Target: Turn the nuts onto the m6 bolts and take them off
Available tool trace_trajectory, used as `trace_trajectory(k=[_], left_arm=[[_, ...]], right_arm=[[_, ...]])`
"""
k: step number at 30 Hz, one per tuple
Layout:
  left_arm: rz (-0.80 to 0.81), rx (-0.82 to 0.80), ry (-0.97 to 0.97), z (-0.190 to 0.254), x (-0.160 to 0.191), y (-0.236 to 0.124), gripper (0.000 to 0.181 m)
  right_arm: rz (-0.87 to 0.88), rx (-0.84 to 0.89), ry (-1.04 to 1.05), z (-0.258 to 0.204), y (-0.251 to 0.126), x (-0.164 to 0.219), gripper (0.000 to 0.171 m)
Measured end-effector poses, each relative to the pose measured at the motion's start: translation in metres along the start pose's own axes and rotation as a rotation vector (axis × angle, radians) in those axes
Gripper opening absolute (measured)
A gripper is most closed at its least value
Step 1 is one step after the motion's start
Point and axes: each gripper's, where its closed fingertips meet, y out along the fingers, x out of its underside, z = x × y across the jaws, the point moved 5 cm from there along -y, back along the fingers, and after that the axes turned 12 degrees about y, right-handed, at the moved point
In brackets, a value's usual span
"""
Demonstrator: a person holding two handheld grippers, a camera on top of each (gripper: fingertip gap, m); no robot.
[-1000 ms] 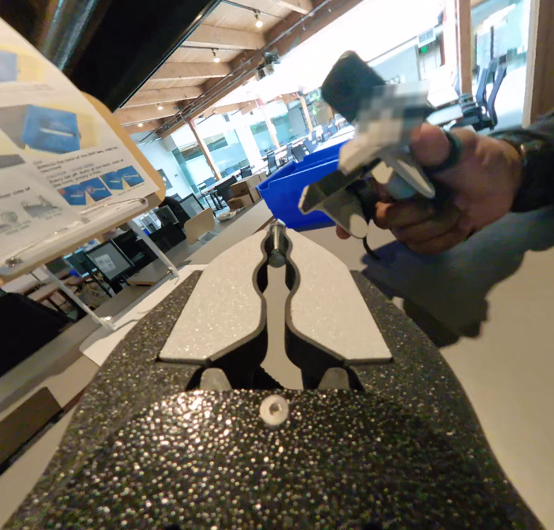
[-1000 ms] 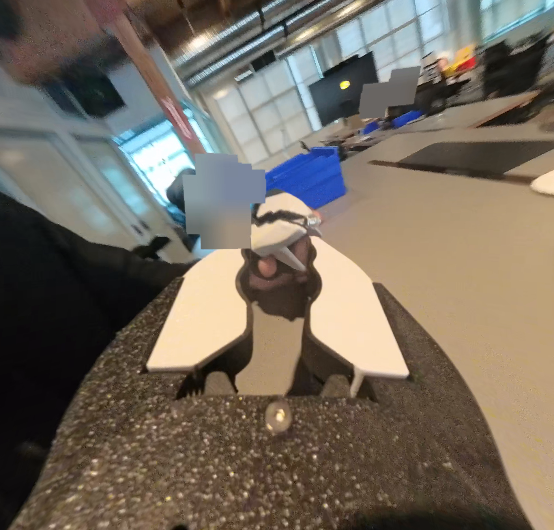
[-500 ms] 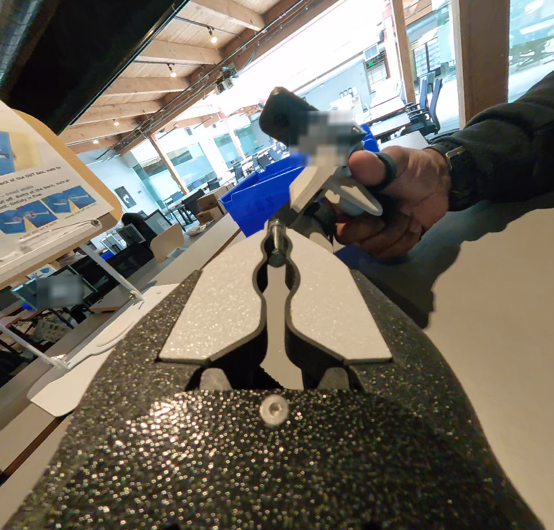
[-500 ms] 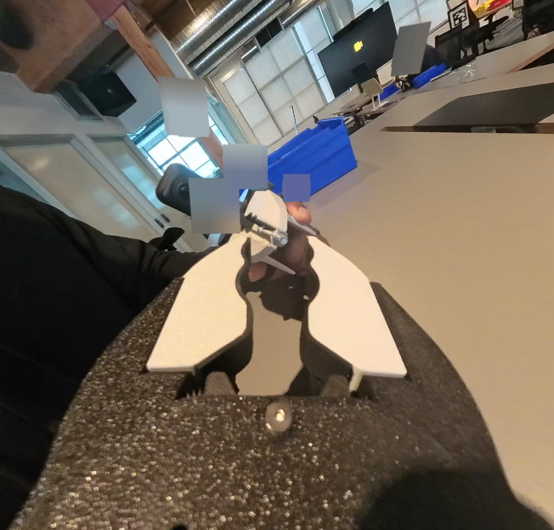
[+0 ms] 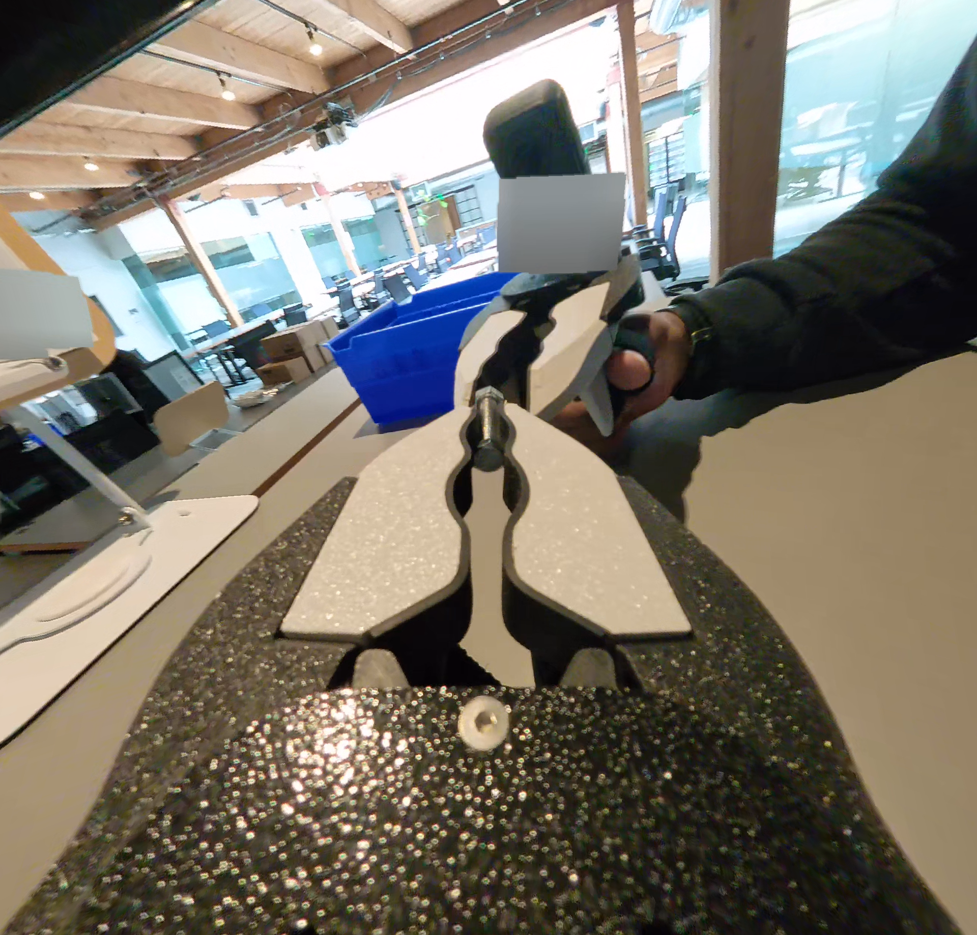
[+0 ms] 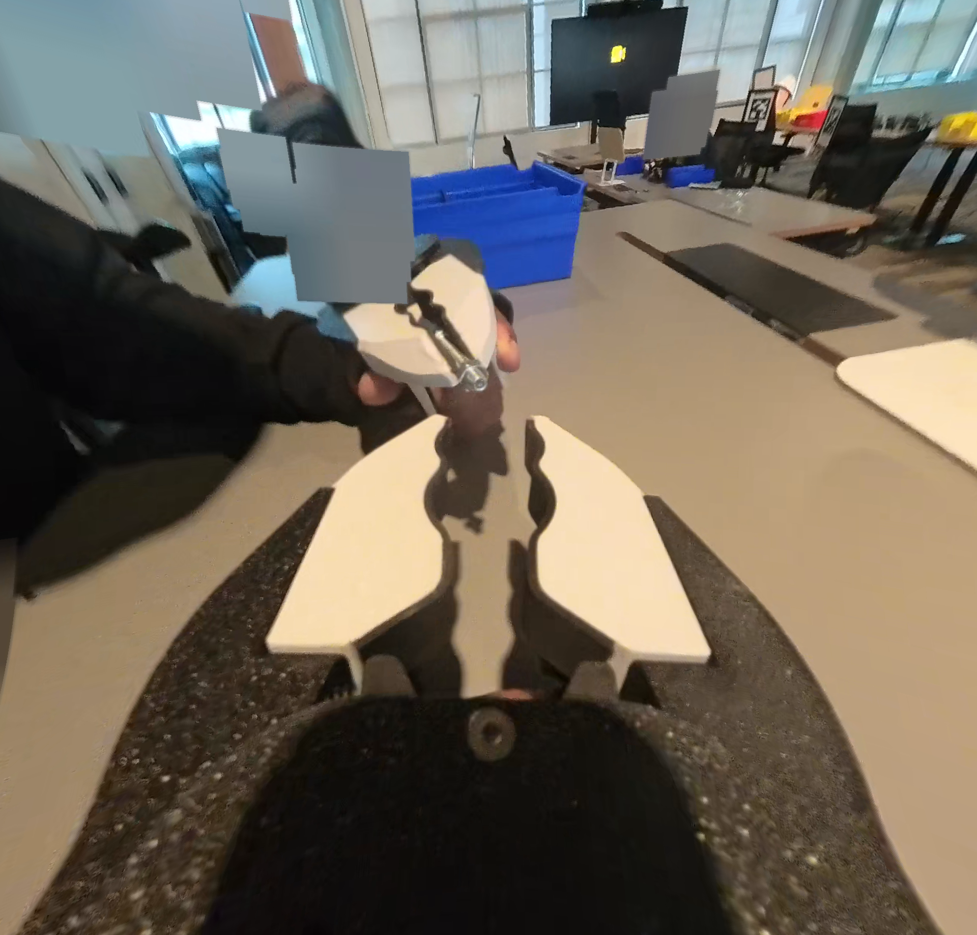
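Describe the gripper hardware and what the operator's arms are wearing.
Both grippers, left gripper and right gripper, match: flat white fingers with wavy black-lined inner edges, on a speckled black body with one centre screw. No cables visible. Long black sleeves on both arms; a dark fingerless glove on the left hand.

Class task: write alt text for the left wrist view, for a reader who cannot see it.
The left gripper is shut on a bolt with a nut near its far end. The right gripper, open and held in a hand, faces that nut, with a blue bin behind.
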Motion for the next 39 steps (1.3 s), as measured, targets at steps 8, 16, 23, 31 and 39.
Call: trace_trajectory(k=[8,16,23,31,39], left_arm=[[-0.006,0.081,-0.039,0.005,-0.001,-0.001,0.005],[-0.079,0.117,0.041,0.012,0.005,0.001,0.005],[-0.16,0.143,0.159,0.02,0.013,0.002,0.005],[-0.08,-0.062,-0.027,-0.013,0.008,-0.009,0.005],[0.009,-0.173,-0.235,-0.037,0.009,-0.022,0.005]], right_arm=[[0.003,0.041,-0.201,-0.015,0.004,0.0,0.025],[-0.104,-0.02,0.01,-0.015,0.008,0.002,0.011],[-0.187,-0.236,0.666,-0.001,0.009,0.017,0.011],[0.106,-0.165,0.39,0.008,-0.006,-0.013,0.034],[0.159,0.045,0.113,0.016,-0.002,-0.003,0.031]])
